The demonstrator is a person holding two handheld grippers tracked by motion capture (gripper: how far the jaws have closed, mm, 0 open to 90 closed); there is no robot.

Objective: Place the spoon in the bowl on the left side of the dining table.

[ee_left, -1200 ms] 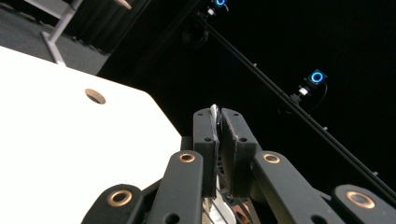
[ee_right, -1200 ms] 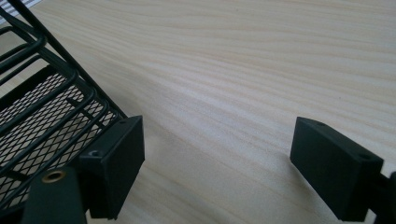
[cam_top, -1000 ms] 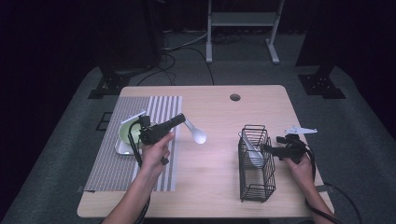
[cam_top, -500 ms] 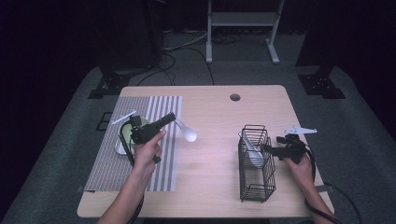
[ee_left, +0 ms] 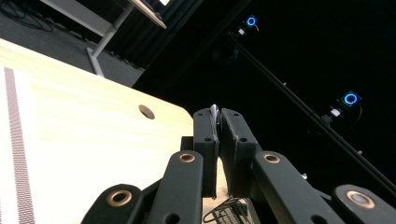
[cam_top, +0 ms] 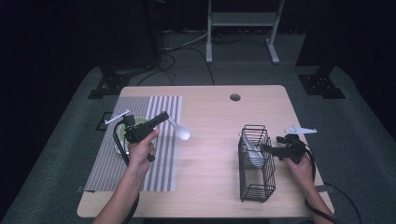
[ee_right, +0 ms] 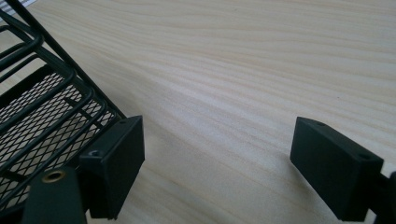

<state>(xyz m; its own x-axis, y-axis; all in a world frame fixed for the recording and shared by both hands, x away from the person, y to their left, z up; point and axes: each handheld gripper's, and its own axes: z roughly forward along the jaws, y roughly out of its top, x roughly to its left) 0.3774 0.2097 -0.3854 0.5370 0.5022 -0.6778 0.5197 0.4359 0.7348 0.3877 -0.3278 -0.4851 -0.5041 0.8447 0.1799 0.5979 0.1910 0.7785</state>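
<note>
Now the left gripper (cam_top: pixel 164 117) pinches a white spoon (cam_top: pixel 180 130) over the mat's right edge; the right gripper (cam_top: pixel 267 148) gapes wide, seemingly touching the wire basket (cam_top: pixel 254 163).

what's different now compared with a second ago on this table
The left tongs, still shut on the white spoon, have carried it a little toward the table's left, over the edge of the striped mat. The right tongs stay open beside the wire basket, which still holds another spoon. The green bowl has not moved.
</note>
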